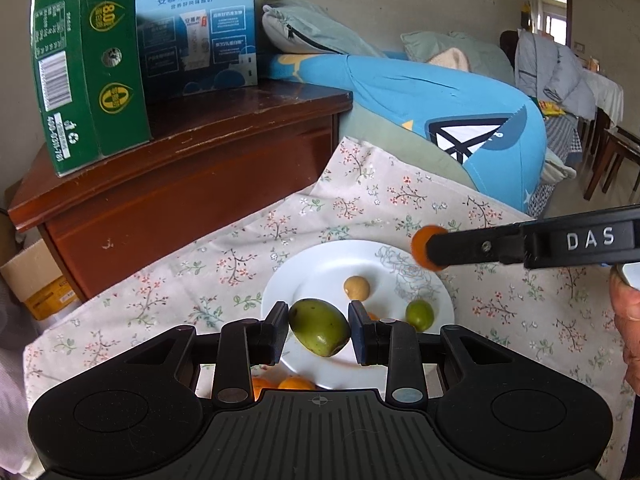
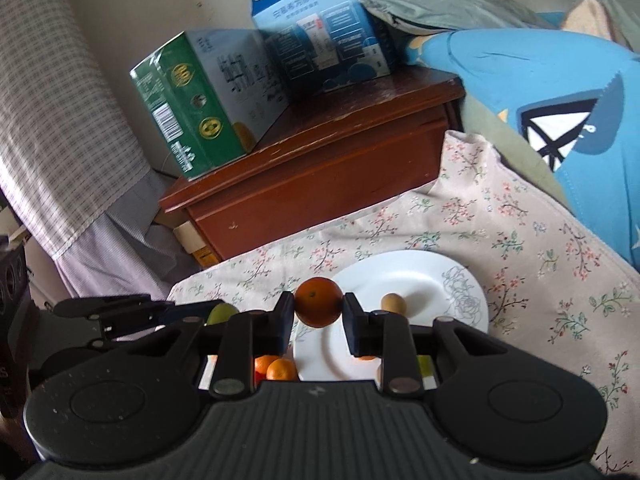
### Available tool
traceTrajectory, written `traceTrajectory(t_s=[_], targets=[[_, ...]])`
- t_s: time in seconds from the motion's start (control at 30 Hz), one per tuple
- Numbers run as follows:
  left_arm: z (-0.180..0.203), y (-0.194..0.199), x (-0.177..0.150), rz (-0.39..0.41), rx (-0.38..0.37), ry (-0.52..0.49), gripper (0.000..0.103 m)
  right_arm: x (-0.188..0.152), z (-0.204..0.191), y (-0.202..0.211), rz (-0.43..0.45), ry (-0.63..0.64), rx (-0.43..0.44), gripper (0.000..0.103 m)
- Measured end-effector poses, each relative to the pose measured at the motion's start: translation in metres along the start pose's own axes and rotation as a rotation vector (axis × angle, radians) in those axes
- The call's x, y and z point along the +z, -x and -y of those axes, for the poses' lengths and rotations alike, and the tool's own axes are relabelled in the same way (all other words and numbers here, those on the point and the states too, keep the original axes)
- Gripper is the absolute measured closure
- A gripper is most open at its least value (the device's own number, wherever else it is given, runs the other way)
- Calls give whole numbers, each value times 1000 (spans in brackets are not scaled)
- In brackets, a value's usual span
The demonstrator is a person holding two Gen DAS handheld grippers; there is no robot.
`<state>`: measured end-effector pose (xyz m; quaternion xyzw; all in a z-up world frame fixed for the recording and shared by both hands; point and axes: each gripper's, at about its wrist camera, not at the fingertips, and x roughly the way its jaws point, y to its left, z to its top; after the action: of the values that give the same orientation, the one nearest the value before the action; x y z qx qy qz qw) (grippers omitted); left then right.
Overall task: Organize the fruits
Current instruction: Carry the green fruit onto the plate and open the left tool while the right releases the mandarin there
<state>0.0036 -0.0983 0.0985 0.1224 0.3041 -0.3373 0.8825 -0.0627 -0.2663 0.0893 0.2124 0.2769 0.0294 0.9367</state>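
Note:
My left gripper is shut on an oval green fruit, held above the near part of a white plate. On the plate lie a small tan round fruit and a small green round fruit. My right gripper is shut on an orange above the plate's left rim; in the left wrist view the same orange hangs over the plate's far right rim. More small oranges lie below the gripper, left of the plate.
A floral cloth covers the surface. A wooden cabinet behind it carries a green carton and a blue carton. Blue and grey-green bedding lies at the back right. A hand shows at the right edge.

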Motion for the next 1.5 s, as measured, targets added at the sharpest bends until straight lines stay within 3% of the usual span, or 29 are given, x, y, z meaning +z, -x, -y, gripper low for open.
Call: traceTrajectory(t_s=[0.33, 0.73, 1.37, 1.4, 1.47, 1.5], targets=[[3, -33, 2, -27, 1, 71, 73, 1, 32, -8, 5, -94, -73, 77], [2, -74, -12, -115, 24, 110, 73, -11, 58, -34, -41, -169, -131, 77], [0, -83, -13, -124, 22, 165, 71, -19, 75, -54, -51, -270, -163, 74], [-1, -82, -12, -120, 29, 170, 70, -19, 75, -53, -45, -273, -160, 73], [-3, -78, -10, -108, 52, 180, 52, -18, 75, -53, -37, -275, -151, 74], [-5, -75, -9, -100, 64, 187, 48, -17, 74, -52, -35, -275, -147, 73]])
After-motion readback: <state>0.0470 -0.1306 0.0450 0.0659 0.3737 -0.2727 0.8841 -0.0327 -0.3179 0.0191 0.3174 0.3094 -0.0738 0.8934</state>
